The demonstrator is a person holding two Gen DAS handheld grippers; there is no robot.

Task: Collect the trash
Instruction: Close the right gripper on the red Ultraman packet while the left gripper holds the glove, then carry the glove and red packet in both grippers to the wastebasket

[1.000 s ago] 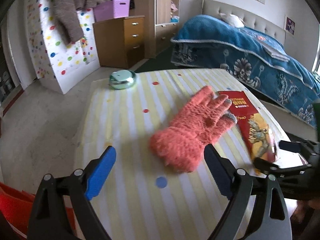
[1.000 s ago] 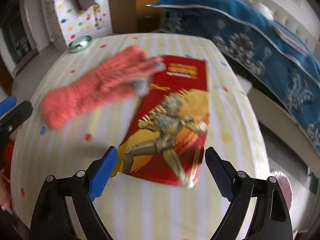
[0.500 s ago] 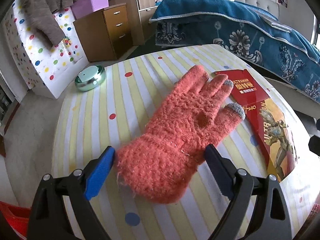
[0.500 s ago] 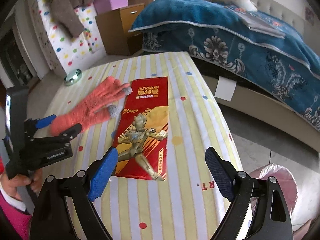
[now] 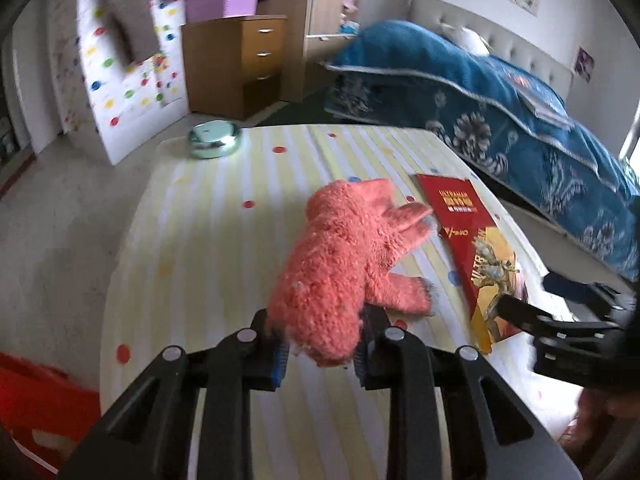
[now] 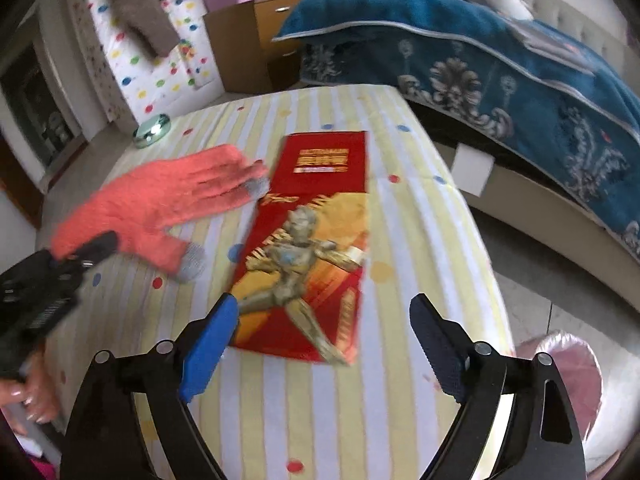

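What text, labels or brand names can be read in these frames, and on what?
"ULTRAMAN": top of the red packet, left wrist view.
Lines beneath it: too blurred.
Gold lettering beside the figure lower down: unreadable.
Right wrist view: all packet print blurred.
Nothing else carries readable text.

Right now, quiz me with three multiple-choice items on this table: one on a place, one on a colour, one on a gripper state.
1. Where is the tin?
A. at the table's far corner
B. on the packet
C. under the glove

2. What colour is the glove?
A. blue
B. coral
C. green

3. How does the right gripper stand?
A. shut on the glove
B. shut on the packet
C. open over the packet's near end

Answers: 1 A, the tin sits alone by the far edge; 2 B, the knit is coral with grey fingertips; 3 C, the wide pads touch nothing above the packet, while the left gripper is closing on the glove's cuff.
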